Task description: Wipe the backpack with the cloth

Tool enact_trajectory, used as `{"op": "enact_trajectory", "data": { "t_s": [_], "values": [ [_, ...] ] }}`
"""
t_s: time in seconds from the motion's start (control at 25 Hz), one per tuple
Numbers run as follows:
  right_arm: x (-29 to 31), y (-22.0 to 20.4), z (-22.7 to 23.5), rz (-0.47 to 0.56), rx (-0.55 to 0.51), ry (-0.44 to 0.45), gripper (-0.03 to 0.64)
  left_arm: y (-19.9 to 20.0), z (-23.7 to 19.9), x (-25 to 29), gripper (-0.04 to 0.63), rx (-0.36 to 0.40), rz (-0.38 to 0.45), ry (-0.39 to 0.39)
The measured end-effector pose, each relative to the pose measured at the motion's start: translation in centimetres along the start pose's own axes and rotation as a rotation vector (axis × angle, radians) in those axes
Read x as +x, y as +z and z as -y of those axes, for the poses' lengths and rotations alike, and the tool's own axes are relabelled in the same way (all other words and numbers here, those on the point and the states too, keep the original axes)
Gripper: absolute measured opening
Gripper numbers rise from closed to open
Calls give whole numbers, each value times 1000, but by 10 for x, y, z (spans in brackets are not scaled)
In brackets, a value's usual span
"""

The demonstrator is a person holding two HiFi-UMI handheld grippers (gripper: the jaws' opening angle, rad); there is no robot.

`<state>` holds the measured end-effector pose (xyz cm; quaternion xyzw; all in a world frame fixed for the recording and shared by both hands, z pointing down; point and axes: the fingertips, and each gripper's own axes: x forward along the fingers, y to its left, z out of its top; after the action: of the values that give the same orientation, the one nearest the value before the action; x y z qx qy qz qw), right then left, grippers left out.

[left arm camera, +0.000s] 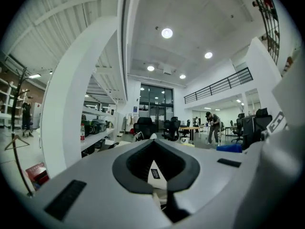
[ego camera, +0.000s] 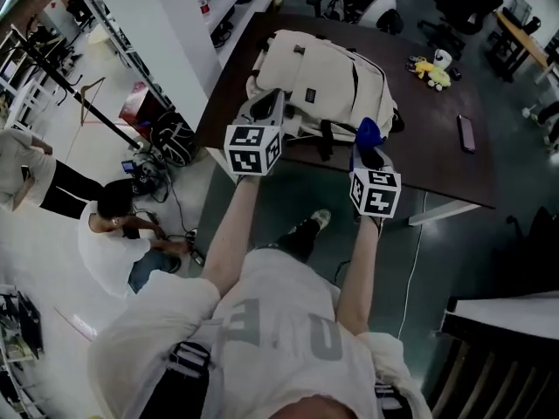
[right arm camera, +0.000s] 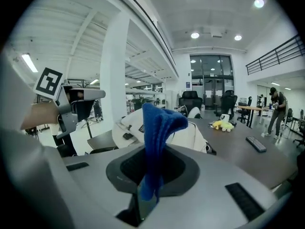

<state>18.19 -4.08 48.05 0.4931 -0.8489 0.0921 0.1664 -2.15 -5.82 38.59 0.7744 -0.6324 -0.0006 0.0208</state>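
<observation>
Your right gripper (right arm camera: pixel 148 175) is clamped on the blue cloth (right arm camera: pixel 159 123). Your left gripper (ego camera: pixel 265 110) is closed on a cream strap (left arm camera: pixel 154 171) — both are at the near edge of the cream backpack (ego camera: pixel 323 77), which lies on the dark table (ego camera: pixel 437 147).

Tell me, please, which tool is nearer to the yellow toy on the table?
Right. The right tool, holding the blue cloth, is just below-left of the yellow toy; the left tool is farther away, at the backpack's left side.

Cream backpack (ego camera: pixel 323 81) lies flat — blue cloth (right arm camera: pixel 159 128) bunched upright in right hand-held gripper (right arm camera: pixel 147 192).
</observation>
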Motion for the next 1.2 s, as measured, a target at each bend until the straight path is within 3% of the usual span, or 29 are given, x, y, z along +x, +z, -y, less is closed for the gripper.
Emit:
{"op": "enact_trajectory", "data": {
  "t_s": [0.32, 0.56, 0.84, 1.08, 1.2],
  "values": [
    [-46, 26, -39, 117, 4, 42, 40, 12, 29, -53, 0, -85, 42, -10],
    [-66, 44, -70, 187, 0, 94, 40, -15, 36, -88, 1, -53, -5, -40],
    [-106, 19, -110, 111, 11, 60, 40, -17, 35, -148, 2, -69, 0, -64],
    [-175, -3, -159, 158, -5, -12, 40, 3, 46, -227, 2, -69, 41, -90],
    [-209, -19, -185, 165, 34, -5, 40, 5, 53, -267, 2, -63, 42, -103]
  ]
}}
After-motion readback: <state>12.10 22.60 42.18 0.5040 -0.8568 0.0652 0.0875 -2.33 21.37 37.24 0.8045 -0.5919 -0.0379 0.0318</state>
